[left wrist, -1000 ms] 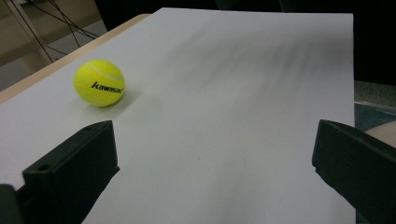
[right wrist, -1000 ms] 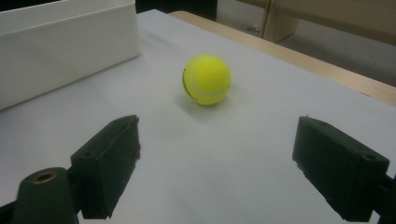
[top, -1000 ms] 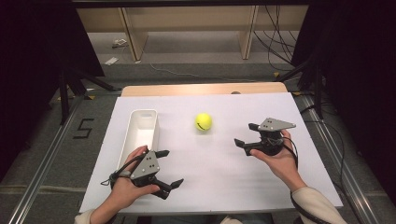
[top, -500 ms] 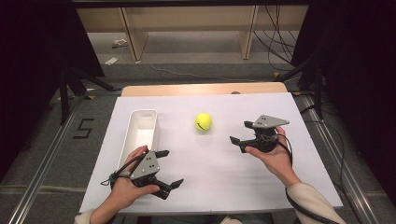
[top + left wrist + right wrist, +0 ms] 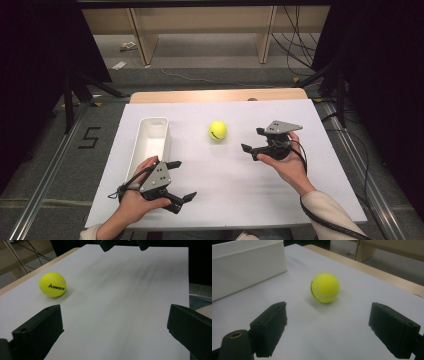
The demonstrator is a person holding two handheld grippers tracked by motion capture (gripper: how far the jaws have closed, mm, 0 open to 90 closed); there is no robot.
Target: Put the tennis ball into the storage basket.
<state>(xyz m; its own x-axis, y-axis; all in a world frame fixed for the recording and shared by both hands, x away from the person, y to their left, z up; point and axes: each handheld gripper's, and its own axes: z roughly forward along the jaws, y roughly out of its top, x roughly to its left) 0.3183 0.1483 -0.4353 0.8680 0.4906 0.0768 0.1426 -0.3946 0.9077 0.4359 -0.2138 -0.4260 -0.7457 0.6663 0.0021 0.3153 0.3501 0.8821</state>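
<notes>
- White sheeting covered the bench [image 5: 225, 200], with a strip of bare wood along its far edge and dark curtains on both sides of the room.
- I saw the yellow tennis ball [image 5: 218, 130] resting on the sheet near the middle of the bench, toward the far half, touching neither gripper.
- Its black "kawasaki" lettering was readable in the left gripper view [image 5: 52, 285].
- My right gripper [image 5: 254, 141] sat just to the right of the ball, jaws spread wide and holding nothing, pointed at it.
- In the right gripper view the ball [image 5: 325, 287] lay ahead of the two black jaws, roughly centred between them but not yet inside them.
- My left gripper [image 5: 182, 180] was held near the front edge of the bench, jaws likewise wide apart and empty, well apart from the ball.
- A long white plastic bin [image 5: 150, 145] lay lengthwise on the left part of the sheet, just beyond my left hand [image 5: 135, 200]; I could make out nothing inside it.
- In the right gripper view the bin's wall [image 5: 247, 267] stood left of the ball, clear of it.
</notes>
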